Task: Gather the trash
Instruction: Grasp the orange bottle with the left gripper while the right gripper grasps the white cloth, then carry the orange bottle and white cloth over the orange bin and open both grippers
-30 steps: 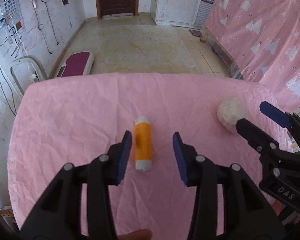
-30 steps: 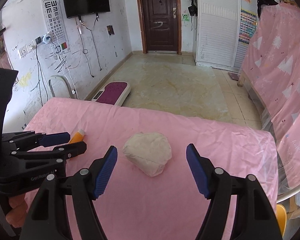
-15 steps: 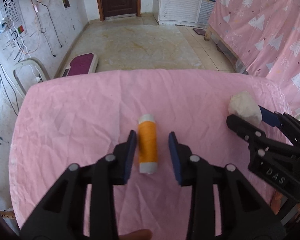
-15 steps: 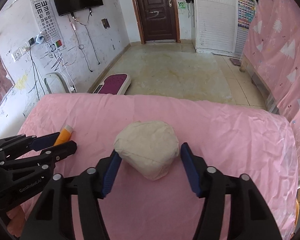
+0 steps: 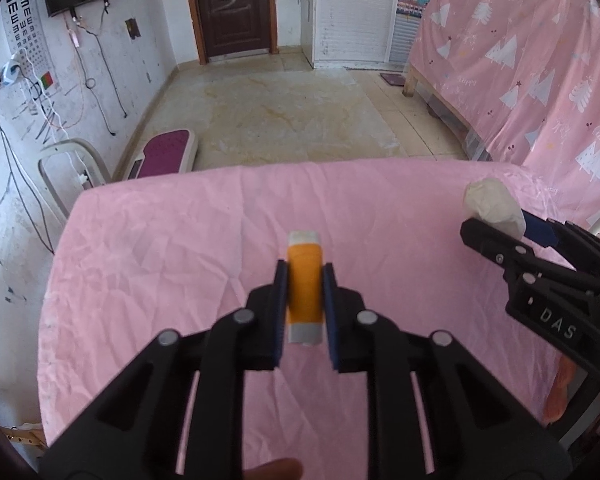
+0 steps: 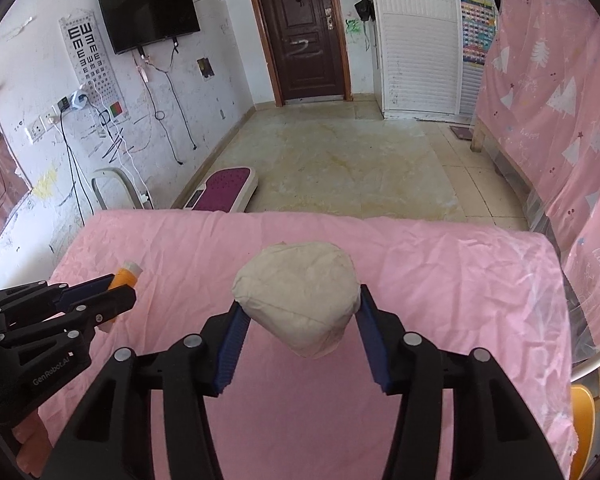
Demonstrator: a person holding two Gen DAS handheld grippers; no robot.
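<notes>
An orange tube with white ends [image 5: 304, 284] lies on the pink cloth of the table [image 5: 160, 248]. My left gripper [image 5: 304, 300] is shut on the tube, its blue pads pressing both sides. A crumpled off-white paper wad [image 6: 296, 300] sits between the blue pads of my right gripper [image 6: 298, 320], which is shut on it. The wad also shows in the left wrist view [image 5: 492, 204], at the right gripper's tip. The tube shows in the right wrist view [image 6: 125, 276] in the left gripper [image 6: 100, 296].
The pink cloth-covered table ends at a far edge [image 6: 300, 218] with tiled floor beyond. A purple-topped scale [image 6: 224, 190] and a white frame [image 6: 112, 188] stand on the floor by the left wall. A pink curtain [image 6: 560, 92] hangs on the right.
Both grippers have moved forward and closed. The left one closed on the orange tube; the right one closed on the paper wad.
</notes>
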